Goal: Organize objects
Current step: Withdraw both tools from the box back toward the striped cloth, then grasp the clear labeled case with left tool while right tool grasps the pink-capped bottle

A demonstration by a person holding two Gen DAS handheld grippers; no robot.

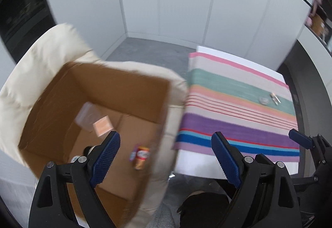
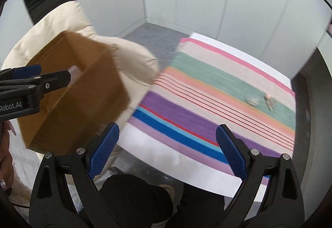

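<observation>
Open box, two small items far across the cloth

The metal clip [image 1: 275, 98] lies slanted on the green stripe; left gripper [image 1: 166, 155] and right gripper [image 2: 167, 151] are spread wide, holding nothing.

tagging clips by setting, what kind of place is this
Probably a partitioned recording booth rather than a home: plain white wall panels enclose a white table with a striped cloth, beside a cardboard box on a cream beanbag.

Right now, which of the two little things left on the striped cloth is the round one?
The round silvery item, lying left of the slim elongated item on the cloth's green stripe.
</observation>
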